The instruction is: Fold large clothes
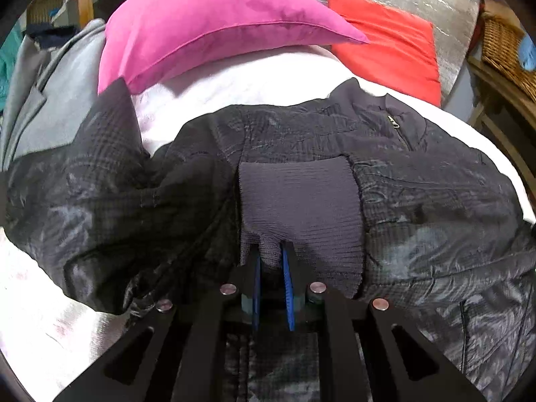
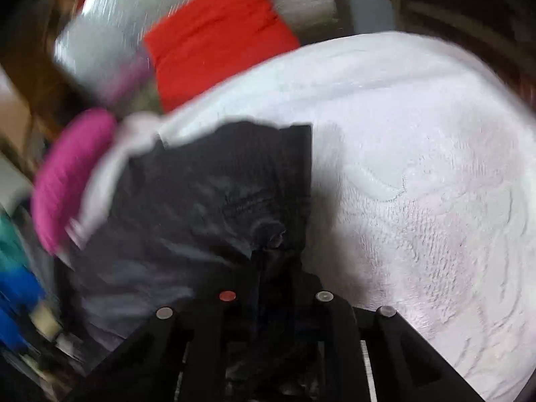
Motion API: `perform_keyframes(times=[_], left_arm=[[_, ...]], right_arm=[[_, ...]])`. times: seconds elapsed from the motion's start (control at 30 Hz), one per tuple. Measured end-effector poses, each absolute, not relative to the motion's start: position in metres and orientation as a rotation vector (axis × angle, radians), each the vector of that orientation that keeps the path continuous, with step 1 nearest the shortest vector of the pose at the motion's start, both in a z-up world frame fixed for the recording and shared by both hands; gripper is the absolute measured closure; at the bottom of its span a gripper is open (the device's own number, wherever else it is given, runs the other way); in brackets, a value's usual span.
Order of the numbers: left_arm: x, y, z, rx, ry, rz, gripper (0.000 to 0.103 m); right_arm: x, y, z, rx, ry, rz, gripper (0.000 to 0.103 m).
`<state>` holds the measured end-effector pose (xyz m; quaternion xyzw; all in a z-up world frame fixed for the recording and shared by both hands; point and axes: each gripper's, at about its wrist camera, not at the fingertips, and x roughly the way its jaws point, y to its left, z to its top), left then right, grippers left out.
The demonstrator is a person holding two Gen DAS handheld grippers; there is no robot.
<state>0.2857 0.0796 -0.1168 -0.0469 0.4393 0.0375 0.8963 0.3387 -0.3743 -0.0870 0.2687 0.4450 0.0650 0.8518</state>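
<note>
I have the left gripper (image 1: 272, 258) clamped on the jacket's (image 1: 418, 194) ribbed cuff (image 1: 301, 201); right gripper (image 2: 274, 261) pinches its hem. Slick, floppy; seams hold best.

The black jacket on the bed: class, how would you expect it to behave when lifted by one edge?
The black jacket would probably hang limp: it already lies in soft wrinkles and folds. Its shiny shell suggests it may slip over itself. The ribbed cuff, pinched in the left gripper, looks stretchy, so it may give before the body follows.
</note>
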Motion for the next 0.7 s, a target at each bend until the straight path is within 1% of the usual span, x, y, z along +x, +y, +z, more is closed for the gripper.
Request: perform_keyframes(times=[0.03, 0.07, 0.1, 0.13, 0.17, 0.27, 0.33, 0.37, 0.4, 0.43, 0.47, 0.5, 0.57, 0.6, 0.63, 0.7], left_arm=[[0.284, 0.083, -0.113, -0.113, 0.905, 0.078, 0.087], [0.280, 0.088, -0.107, -0.147, 0.886, 0.083, 0.087], [0.278, 0.091, -0.101, -0.169, 0.866, 0.085, 0.086], [0.275, 0.094, -0.094, -0.186, 0.843, 0.089, 0.086], [0.271, 0.096, -0.085, -0.196, 0.810, 0.101, 0.086], [0.266, 0.092, -0.069, -0.193, 0.743, 0.090, 0.082], [0.269, 0.080, -0.071, -0.164, 0.748, 0.055, 0.080], [0.273, 0.072, -0.078, -0.138, 0.768, 0.038, 0.080], [0.280, 0.065, -0.089, -0.108, 0.805, 0.032, 0.080], [0.288, 0.059, -0.101, -0.074, 0.862, 0.036, 0.080], [0.295, 0.054, -0.115, -0.045, 0.922, 0.038, 0.080], [0.296, 0.050, -0.123, -0.009, 0.917, 0.045, 0.080], [0.298, 0.042, -0.122, 0.047, 0.899, 0.069, 0.079], [0.298, 0.042, -0.120, 0.048, 0.904, 0.078, 0.080], [0.300, 0.043, -0.119, 0.035, 0.917, 0.083, 0.080], [0.300, 0.046, -0.111, 0.004, 0.928, 0.078, 0.080]], right_arm=[[0.337, -0.380, -0.085, 0.598, 0.922, 0.138, 0.076], [0.336, -0.388, -0.081, 0.632, 0.899, 0.135, 0.058], [0.336, -0.393, -0.078, 0.660, 0.876, 0.127, 0.043], [0.336, -0.400, -0.074, 0.687, 0.841, 0.111, 0.020], [0.340, -0.404, -0.072, 0.704, 0.821, 0.102, 0.019], [0.363, -0.403, -0.079, 0.738, 0.858, 0.117, 0.019], [0.377, -0.395, -0.089, 0.698, 0.913, 0.125, 0.021], [0.381, -0.388, -0.092, 0.668, 0.930, 0.134, 0.037], [0.388, -0.381, -0.094, 0.599, 0.963, 0.131, 0.062], [0.390, -0.376, -0.096, 0.527, 0.984, 0.092, 0.084], [0.391, -0.374, -0.097, 0.488, 0.983, 0.068, 0.085], [0.390, -0.372, -0.096, 0.470, 0.984, 0.055, 0.085], [0.386, -0.363, -0.086, 0.384, 0.982, 0.018, 0.084], [0.387, -0.356, -0.081, 0.374, 0.977, 0.007, 0.083], [0.381, -0.355, -0.073, 0.370, 0.958, 0.002, 0.080], [0.364, -0.350, -0.055, 0.340, 0.905, 0.007, 0.079]])
